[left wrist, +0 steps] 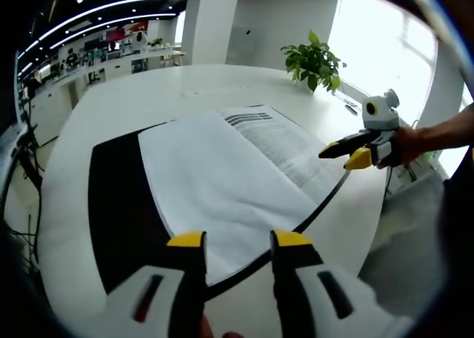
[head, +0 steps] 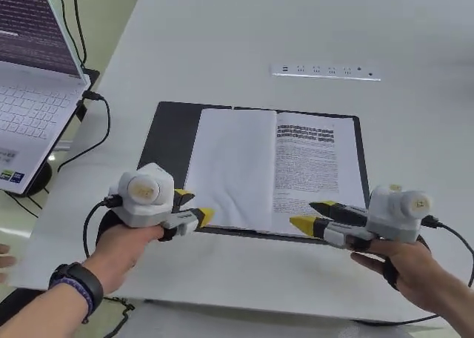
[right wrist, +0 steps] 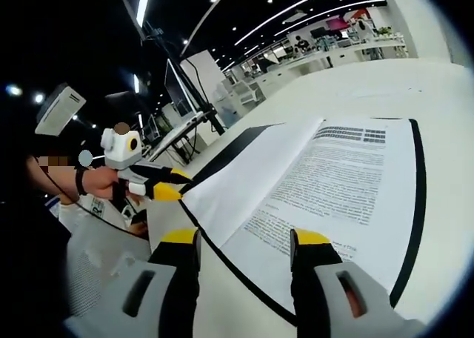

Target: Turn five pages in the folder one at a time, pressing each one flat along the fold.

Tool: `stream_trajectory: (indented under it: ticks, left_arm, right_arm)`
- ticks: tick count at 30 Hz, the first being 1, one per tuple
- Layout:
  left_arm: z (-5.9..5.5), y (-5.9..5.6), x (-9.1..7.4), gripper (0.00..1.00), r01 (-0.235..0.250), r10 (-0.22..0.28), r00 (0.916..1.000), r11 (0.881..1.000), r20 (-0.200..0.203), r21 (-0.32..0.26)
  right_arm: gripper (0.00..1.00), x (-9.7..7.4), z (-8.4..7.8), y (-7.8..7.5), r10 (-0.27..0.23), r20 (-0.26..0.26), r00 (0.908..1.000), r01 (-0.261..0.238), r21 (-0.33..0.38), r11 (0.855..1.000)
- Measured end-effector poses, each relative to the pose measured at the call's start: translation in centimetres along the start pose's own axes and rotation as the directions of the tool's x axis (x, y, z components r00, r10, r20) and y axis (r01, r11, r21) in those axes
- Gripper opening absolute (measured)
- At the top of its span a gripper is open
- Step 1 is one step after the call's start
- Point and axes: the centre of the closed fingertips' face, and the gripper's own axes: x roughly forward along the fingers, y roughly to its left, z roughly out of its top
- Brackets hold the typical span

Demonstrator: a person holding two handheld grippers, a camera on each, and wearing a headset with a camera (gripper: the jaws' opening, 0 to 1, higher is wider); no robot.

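Observation:
A black folder [head: 172, 134] lies open on the white table. Its left page [head: 233, 167] is blank white and slightly rippled; its right page [head: 315, 167] carries printed text. My left gripper [head: 194, 207] hovers open at the folder's near left corner, with nothing between its yellow tips [left wrist: 238, 242]. My right gripper [head: 305, 213] stands open just off the near edge of the printed page [right wrist: 341, 175], its jaws [right wrist: 244, 238] apart above the page's lower margin. Each gripper appears in the other's view: the right gripper [left wrist: 348, 153] and the left gripper [right wrist: 167, 184].
An open laptop [head: 29, 93] sits at the far left with black cables [head: 96, 123] trailing toward the folder. A flush power strip [head: 326, 72] lies in the table beyond the folder. A potted plant [left wrist: 315, 60] stands at the table's far end.

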Motion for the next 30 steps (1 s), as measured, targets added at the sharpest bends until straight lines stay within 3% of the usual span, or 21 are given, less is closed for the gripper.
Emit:
stream_trajectory:
  ticks: [8,15,22,30]
  left_arm:
    - [0.4,-0.1,-2.0,0.42,-0.022,0.022,0.9995,1.0,0.025,0.015]
    - [1.7,0.0,-4.2,0.49,-0.046,0.044,0.9975,0.998,0.055,0.036]
    - [3.1,0.6,-6.1,0.56,-0.069,0.065,0.9932,0.997,0.096,0.032]
    - [3.3,0.6,-8.1,0.63,-0.08,0.079,0.9895,0.997,0.121,0.004]
  right_arm:
    - [0.56,-3.8,0.6,-1.6,-0.102,0.051,0.9935,0.103,-0.023,0.994]
    - [0.62,-6.8,1.3,-2.0,-0.167,0.093,0.9816,0.171,-0.036,0.985]
    - [0.73,-8.7,2.1,-1.0,-0.204,0.126,0.9709,0.212,-0.052,0.976]
    - [0.82,-10.2,2.5,0.3,-0.222,0.126,0.9669,0.234,-0.095,0.967]
